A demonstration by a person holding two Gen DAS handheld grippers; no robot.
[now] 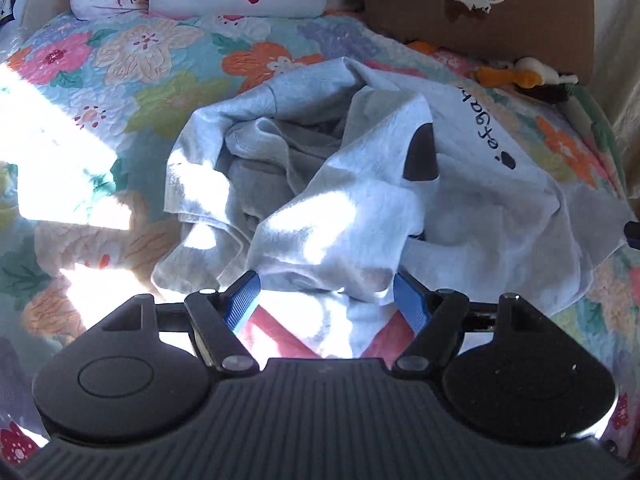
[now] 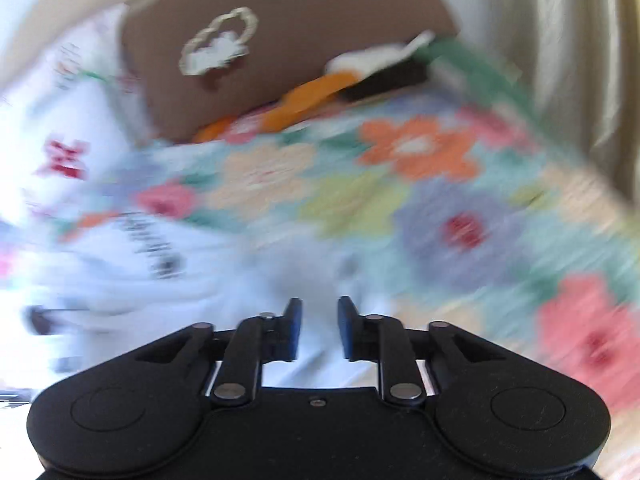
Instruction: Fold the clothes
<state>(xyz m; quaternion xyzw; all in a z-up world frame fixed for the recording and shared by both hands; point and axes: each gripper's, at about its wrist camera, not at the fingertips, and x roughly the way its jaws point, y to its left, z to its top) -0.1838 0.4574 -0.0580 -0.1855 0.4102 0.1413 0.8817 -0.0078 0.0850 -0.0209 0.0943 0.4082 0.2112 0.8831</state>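
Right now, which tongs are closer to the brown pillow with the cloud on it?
Probably the right tongs: they hover over the grey shirt's edge, aimed at the brown pillow. The left tongs sit at the shirt's near end, farther back.

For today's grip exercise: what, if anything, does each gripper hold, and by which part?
Neither holds anything. The left gripper is wide open over the shirt; the right gripper has a gap between its fingers, with nothing pinched.

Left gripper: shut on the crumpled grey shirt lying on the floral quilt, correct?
Not quite. In the left wrist view the left gripper is open, jaws spread wide, with grey shirt fabric between them. The shirt does lie crumpled on the floral quilt.
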